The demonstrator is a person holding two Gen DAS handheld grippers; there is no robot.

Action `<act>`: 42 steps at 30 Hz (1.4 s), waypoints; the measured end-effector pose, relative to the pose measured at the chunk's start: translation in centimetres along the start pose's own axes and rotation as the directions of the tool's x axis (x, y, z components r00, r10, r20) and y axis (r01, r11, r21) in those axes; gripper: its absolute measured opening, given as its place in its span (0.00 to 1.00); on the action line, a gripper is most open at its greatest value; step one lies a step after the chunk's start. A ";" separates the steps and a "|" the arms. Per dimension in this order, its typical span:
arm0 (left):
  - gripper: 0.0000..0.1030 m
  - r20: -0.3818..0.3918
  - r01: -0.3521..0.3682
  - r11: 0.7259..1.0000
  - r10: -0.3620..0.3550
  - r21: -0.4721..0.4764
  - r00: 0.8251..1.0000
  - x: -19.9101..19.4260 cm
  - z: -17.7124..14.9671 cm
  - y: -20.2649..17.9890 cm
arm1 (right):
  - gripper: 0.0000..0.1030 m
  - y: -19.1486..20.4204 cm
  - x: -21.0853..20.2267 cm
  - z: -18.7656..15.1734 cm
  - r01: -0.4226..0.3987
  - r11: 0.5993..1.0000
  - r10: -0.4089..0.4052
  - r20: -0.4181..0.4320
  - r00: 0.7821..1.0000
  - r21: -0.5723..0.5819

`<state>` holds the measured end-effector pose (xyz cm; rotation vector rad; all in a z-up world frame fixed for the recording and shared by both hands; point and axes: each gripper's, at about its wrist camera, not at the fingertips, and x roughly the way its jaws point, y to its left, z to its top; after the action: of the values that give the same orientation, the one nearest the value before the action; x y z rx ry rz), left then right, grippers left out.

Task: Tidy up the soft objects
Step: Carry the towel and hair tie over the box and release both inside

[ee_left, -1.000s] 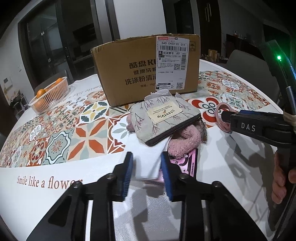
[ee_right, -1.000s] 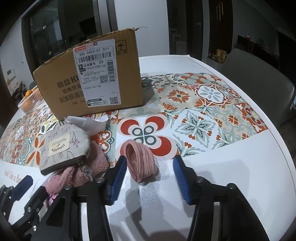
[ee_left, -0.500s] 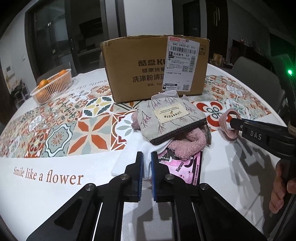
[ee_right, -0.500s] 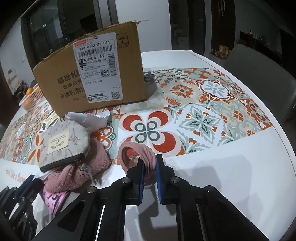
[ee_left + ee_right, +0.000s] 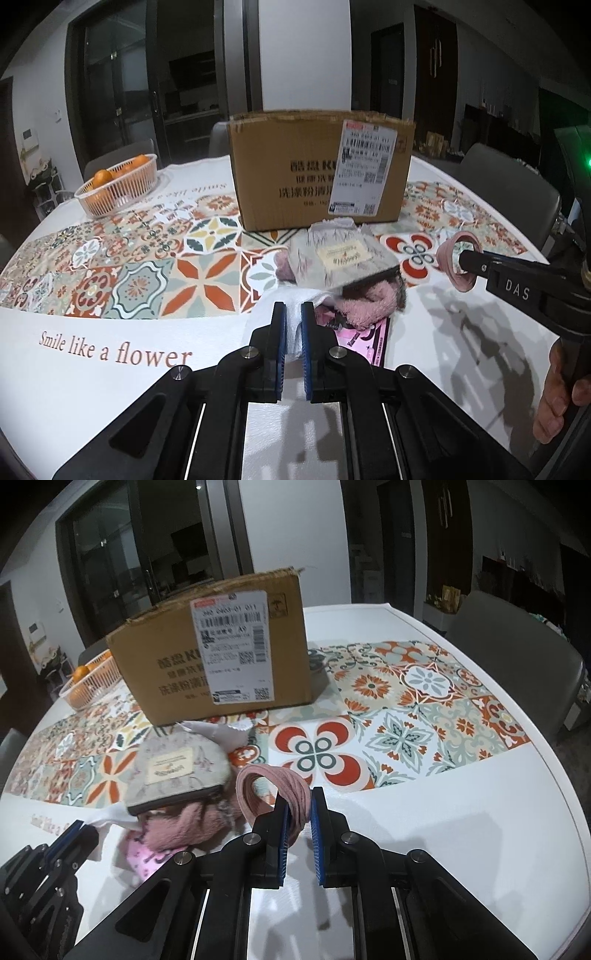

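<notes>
At the upper left of the left wrist view, dark glass doors (image 5: 122, 96) stand in a dim room, and below them a white plastic basket (image 5: 118, 188) with oranges sits on the table (image 5: 92, 387). The table is round and white, with a cloth of coloured tile patterns (image 5: 147, 273) across its middle; under this band the words "Smile like a flower" (image 5: 114, 350) are printed on the white part. In the centre, a brown cardboard box (image 5: 295, 173) with a white shipping label stands on the cloth in front of a white wall pillar (image 5: 303, 51).

Just before the box lies a small pile: a grey flowered pouch (image 5: 340, 258) rests on a pink fluffy cloth (image 5: 369, 306), with a pink printed packet (image 5: 369, 339) under them. At the lower centre of this view, the left gripper (image 5: 293, 332) is clamped on a white cloth (image 5: 291, 306) that comes out from below the pile, and its blue pads press the cloth from both sides.

At the right side, the right gripper (image 5: 461, 258) holds a pink hair band (image 5: 448, 258) lifted off the white surface, and a hand (image 5: 561, 391) is at the lower right edge. In the right wrist view the right gripper (image 5: 299, 819) is closed tight on the pink hair band (image 5: 273, 786), which stands as a loop just beside the pouch (image 5: 173, 771). A grey chair back (image 5: 517, 638) is at the far right, behind the table edge.
</notes>
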<state>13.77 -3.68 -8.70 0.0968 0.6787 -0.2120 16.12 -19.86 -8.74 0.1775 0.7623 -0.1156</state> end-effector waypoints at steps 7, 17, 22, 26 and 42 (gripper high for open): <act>0.09 0.064 0.007 1.000 -0.006 -0.016 0.998 -2.5 1.1 0.5 | 0.12 0.9 -2.6 0.3 -0.023 1.000 0.023 0.047 0.999 -0.006; 0.09 0.163 0.022 0.999 -0.018 -0.024 0.986 -5.0 3.5 1.3 | 0.12 2.1 -5.4 1.8 -0.052 0.998 0.054 0.123 0.991 -0.020; 0.09 0.217 0.029 0.999 -0.026 -0.013 0.976 -5.7 5.2 1.4 | 0.12 2.7 -6.4 2.9 -0.063 0.998 0.067 0.165 0.984 -0.027; 0.09 0.264 0.031 1.000 -0.030 0.001 0.964 -6.3 6.7 1.3 | 0.12 2.8 -7.0 4.0 -0.071 0.997 0.074 0.195 0.978 -0.020; 0.09 0.395 0.011 0.999 -0.026 0.040 0.918 -6.2 12.0 1.1 | 0.12 2.6 -7.6 9.9 -0.087 0.996 0.088 0.320 0.943 -0.017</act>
<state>16.65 -3.48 4.56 0.0795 0.2711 -0.2539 17.86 -18.99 3.87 0.1843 0.4289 -0.0562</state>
